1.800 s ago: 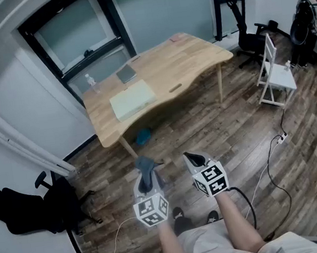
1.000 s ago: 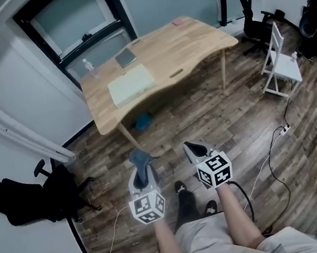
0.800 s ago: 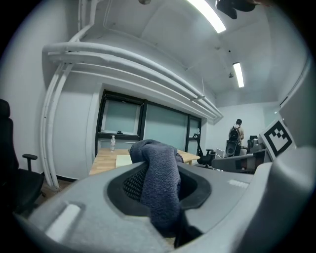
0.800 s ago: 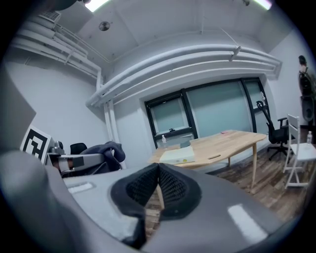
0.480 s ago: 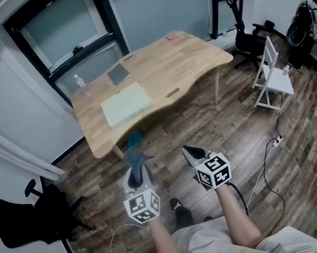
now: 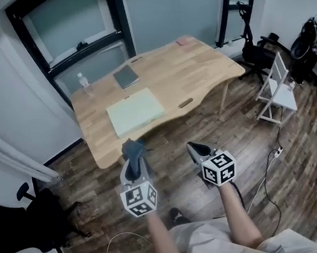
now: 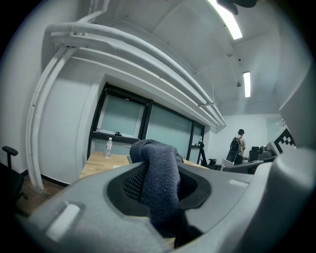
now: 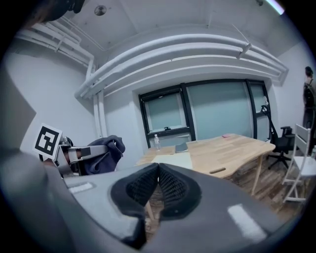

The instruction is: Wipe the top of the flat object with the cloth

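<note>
Right gripper view alone shows right tongs [image 8: 158, 173] pressed together; left tongs [image 7: 164, 195] pinch the cloth [image 7: 157, 165].

The pad [image 6: 135, 111] is lying on the table's [image 6: 197, 67] near left part, the book [image 6: 126, 75] behind it. The bottle [image 6: 82, 81] is standing left of the book, by the window [image 6: 71, 25]. A chair [image 6: 280, 88] is standing right of the table. The left gripper [image 6: 132, 156], gripping the cloth [image 6: 132, 147], is hovering before the table, with the right gripper [image 6: 193, 147] to its right.
</note>
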Demonstrator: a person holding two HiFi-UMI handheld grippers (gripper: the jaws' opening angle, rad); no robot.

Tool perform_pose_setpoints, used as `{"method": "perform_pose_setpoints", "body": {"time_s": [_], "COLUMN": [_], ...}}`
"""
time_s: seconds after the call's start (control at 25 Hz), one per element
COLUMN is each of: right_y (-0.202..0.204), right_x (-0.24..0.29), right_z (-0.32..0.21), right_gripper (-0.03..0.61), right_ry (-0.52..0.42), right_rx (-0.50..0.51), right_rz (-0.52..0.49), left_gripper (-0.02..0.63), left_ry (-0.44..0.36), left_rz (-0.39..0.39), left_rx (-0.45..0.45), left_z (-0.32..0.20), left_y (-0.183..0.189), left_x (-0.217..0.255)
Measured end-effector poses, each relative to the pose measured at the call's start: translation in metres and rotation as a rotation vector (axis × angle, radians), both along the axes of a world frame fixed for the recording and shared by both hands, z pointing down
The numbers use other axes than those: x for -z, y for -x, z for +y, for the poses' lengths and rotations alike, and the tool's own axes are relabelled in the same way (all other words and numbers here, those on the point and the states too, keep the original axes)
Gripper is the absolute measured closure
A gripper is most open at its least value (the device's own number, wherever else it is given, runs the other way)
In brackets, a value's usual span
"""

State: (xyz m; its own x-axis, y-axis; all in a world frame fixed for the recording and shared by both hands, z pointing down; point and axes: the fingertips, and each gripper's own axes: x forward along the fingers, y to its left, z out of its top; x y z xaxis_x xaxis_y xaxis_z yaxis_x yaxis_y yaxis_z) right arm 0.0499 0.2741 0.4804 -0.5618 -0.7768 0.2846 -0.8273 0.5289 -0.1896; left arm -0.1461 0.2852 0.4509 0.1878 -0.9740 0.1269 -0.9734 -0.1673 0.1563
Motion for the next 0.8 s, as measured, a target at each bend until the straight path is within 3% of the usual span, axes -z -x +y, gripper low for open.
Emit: {"method": "perform_pose_setpoints", "body": {"time_s": [0.32,0.8], "right_y": [0.046,0.066], "right_x": [-0.023,-0.024], "right_z": [-0.051,-0.145], "right_gripper": [0.578,0.578], "right_ry": [0.035,0.017], "right_rx": [0.007,-0.034], "right_rz": [0.029,0.002], "left_gripper": [0.512,0.512], "left_ry": [0.051,0.061], "left_rz": [-0.001,-0.001], "left_rx": [-0.032,0.007], "left_z": [-0.056,-0.133], "left_y": [0.043,0.074], "left_x": [-0.027,-0.040]}}
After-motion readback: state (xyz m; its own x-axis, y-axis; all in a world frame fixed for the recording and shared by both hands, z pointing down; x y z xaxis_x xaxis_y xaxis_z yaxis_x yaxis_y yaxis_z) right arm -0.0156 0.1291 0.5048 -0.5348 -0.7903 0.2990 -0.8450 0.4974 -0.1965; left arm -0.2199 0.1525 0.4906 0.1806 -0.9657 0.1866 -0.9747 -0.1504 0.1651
